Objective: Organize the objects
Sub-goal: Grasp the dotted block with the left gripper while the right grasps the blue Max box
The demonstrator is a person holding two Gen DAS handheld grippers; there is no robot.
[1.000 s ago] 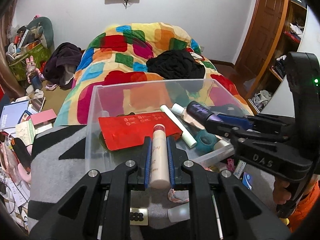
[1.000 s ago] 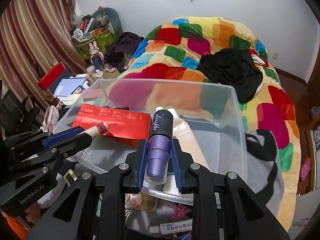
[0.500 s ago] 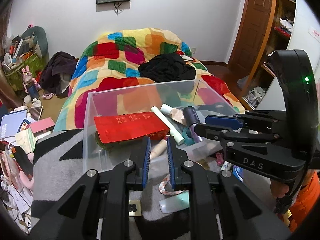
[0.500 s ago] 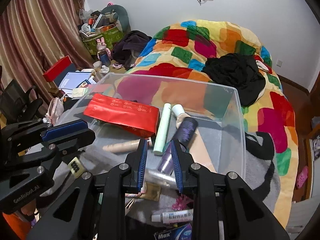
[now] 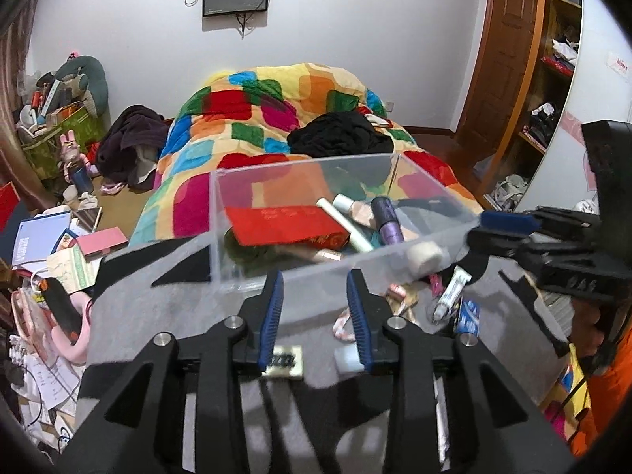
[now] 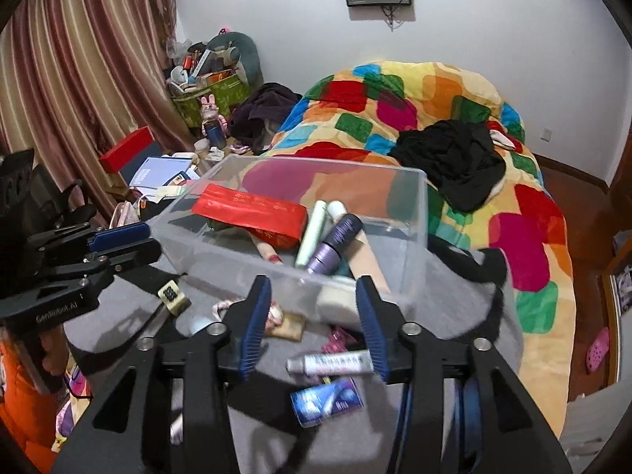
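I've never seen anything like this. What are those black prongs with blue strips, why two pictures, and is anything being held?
No robot here: a person holds a hand tool in each hand, each with two fingers and a camera looking along them. One picture looks past the left gripper, the other past the right gripper; each also shows the other tool at its edge. Both have just been opening and hold nothing. Ahead is a clear plastic box on a grey blanket, holding a red packet, a purple bottle and a pale green tube. A small white tube lies outside.
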